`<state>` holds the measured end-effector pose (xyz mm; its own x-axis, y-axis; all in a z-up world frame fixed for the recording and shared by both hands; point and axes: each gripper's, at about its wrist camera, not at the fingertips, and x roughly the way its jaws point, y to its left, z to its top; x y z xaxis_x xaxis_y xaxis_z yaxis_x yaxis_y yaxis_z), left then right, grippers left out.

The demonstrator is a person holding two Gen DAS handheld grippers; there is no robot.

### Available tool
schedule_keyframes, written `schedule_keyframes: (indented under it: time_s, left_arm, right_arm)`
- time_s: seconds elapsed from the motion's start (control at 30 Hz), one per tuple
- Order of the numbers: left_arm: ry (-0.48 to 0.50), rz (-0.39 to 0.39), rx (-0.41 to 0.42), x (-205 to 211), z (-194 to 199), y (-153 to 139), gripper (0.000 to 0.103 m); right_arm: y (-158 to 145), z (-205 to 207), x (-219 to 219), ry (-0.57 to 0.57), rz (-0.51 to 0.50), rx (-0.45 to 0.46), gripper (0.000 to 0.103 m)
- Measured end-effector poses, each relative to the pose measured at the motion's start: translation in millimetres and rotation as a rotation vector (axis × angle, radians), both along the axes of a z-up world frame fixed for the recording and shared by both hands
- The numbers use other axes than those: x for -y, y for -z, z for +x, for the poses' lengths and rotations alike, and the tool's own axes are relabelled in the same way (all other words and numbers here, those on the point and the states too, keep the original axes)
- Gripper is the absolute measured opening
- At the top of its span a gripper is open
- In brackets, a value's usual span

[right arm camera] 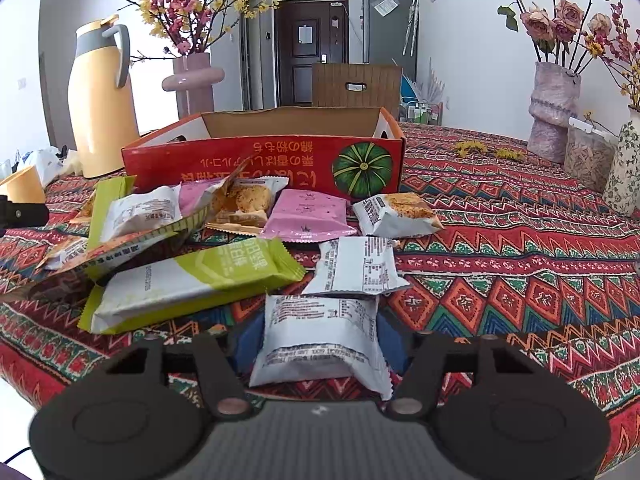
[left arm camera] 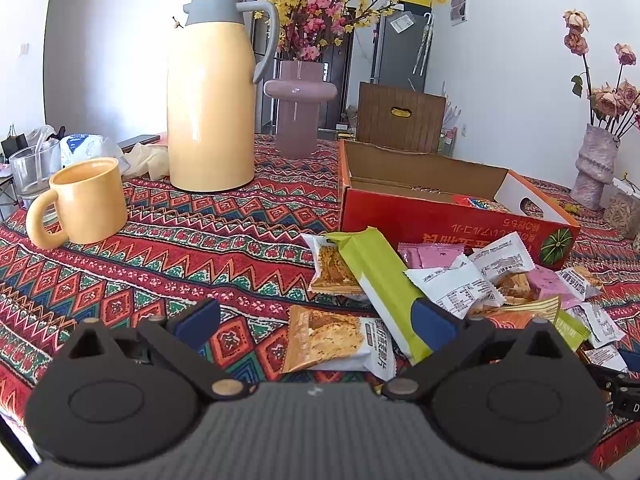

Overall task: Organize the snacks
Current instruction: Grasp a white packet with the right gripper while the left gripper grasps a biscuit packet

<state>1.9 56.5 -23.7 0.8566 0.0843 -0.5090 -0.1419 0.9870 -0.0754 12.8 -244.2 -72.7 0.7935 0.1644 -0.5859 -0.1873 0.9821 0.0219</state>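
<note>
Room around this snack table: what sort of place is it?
Probably a home's dining or living area: a front door behind, flower vases and a thermos jug on a patterned tablecloth.

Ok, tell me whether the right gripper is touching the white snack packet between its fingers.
Touching: the right wrist view shows the right gripper pressing both sides of the white snack packet.

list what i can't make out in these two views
- Inside of the red cardboard box: right wrist view, its front wall hides the floor; left wrist view shows only a strip.
- Pads of the right gripper: right wrist view, the white snack packet between them covers them, so contact is unclear.
- Snacks at the bottom of the pile: both views, the long green-and-white bar wrapper and others overlap them.
- Small print on the packets: too small to read.
</note>
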Motion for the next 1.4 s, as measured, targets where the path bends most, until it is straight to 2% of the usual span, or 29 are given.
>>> schedule_keyframes:
  time_s: [0.03,0.23,0.47,0.73,1.0,1.4]
  left_arm:
    - [-0.002,0.000,-0.002,0,0,0,0.103]
    - [-0.010,-0.001,-0.012,-1,0,0,0.103]
    - [-0.035,0.006,-0.049,-5,7,3,0.103]
    - [-0.041,0.041,-0.142,-3,27,13,0.103]
    - [0.021,0.096,-0.242,12,48,30,0.103]
    - [0.035,0.165,-0.245,17,64,32,0.103]
  right_arm:
    - [0,-1,0,-0.001,-0.001,0.002,0.050]
    - [-3,-7,5,0.006,0.013,0.011,0.044]
    - [-17,-13,17,0.030,0.019,0.075,0.044]
    - [-32,-7,36,0.090,0.025,0.145,0.044]
    - [-28,5,35,0.085,0.042,0.139,0.045]
    - [-20,18,32,0.081,0.052,0.114,0.045]
